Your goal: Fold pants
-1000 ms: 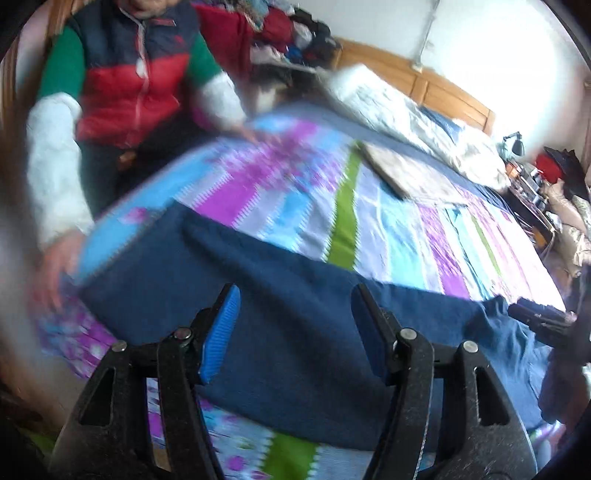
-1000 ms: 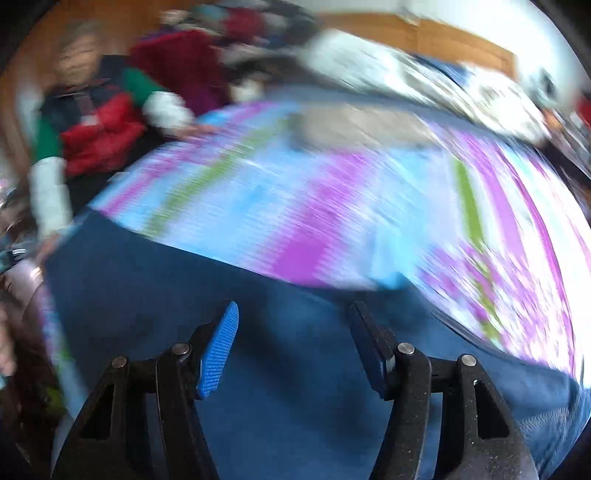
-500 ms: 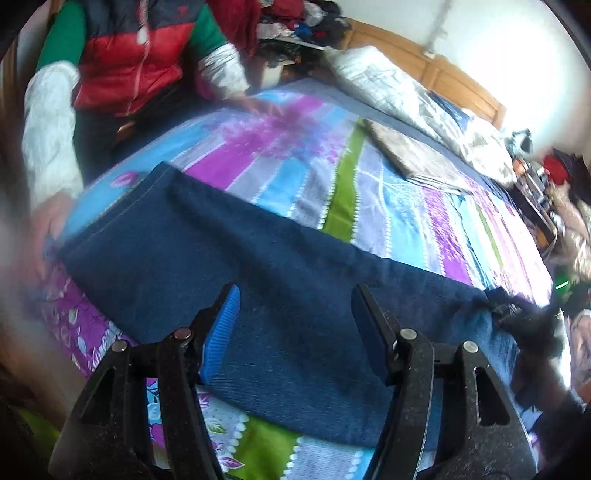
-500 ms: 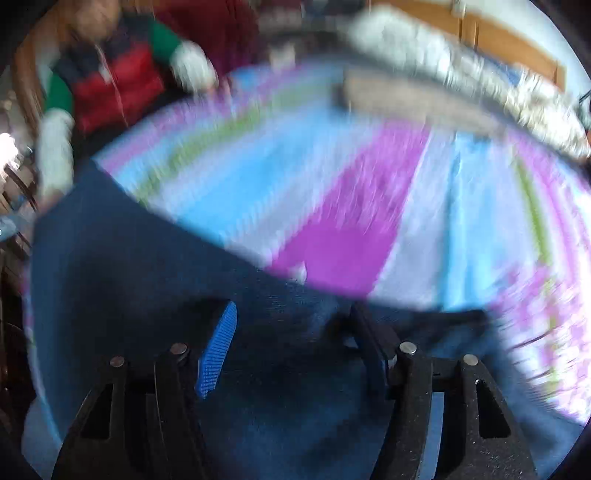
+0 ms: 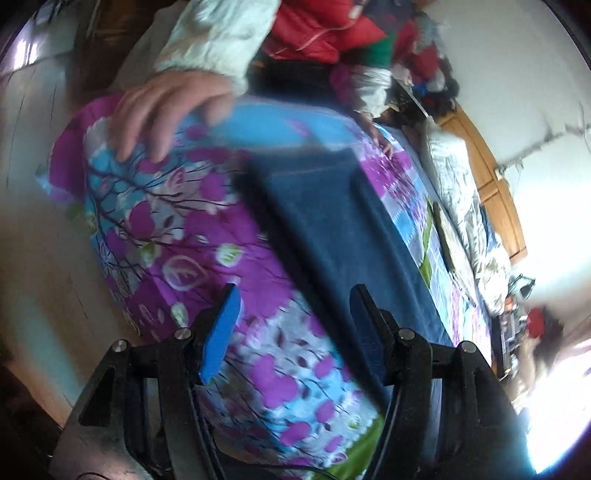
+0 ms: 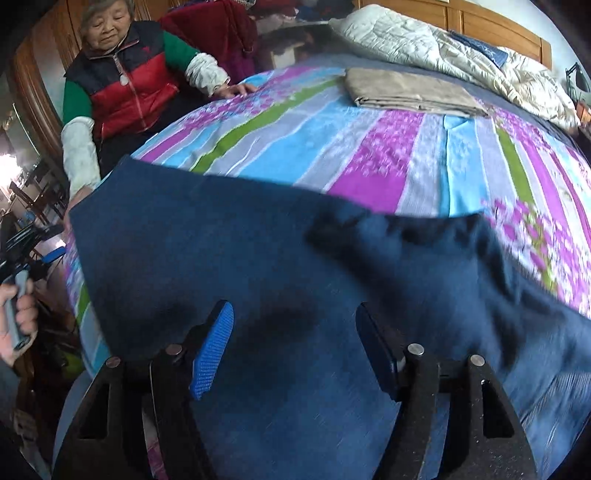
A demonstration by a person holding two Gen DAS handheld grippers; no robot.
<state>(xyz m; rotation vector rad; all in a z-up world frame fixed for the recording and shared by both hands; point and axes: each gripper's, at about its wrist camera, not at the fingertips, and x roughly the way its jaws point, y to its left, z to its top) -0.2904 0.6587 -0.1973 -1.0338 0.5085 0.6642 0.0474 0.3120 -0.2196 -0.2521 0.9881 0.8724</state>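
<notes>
Dark blue pants (image 6: 221, 258) lie flat along the near edge of the bed, with the leg hems to the left and a darker rumpled part on the right. My right gripper (image 6: 295, 347) hovers open just above the middle of the fabric, holding nothing. In the left wrist view the pants (image 5: 332, 221) run away from me as a long strip. My left gripper (image 5: 295, 328) is open over their near edge and the floral bedspread (image 5: 166, 221). A hand holds the left gripper (image 6: 48, 258) at the far left of the right wrist view.
A person in a red and navy vest (image 6: 122, 85) stands at the bed's left corner, one hand (image 5: 166, 110) on the bedspread near the hems. A folded beige cloth (image 6: 410, 90) and a white quilt (image 6: 443, 44) lie at the back. A wooden headboard (image 6: 495, 29) stands behind.
My left gripper has swung left toward the hem end at the bed's corner, and its view has tilted. My right gripper has settled over the pants, still open.
</notes>
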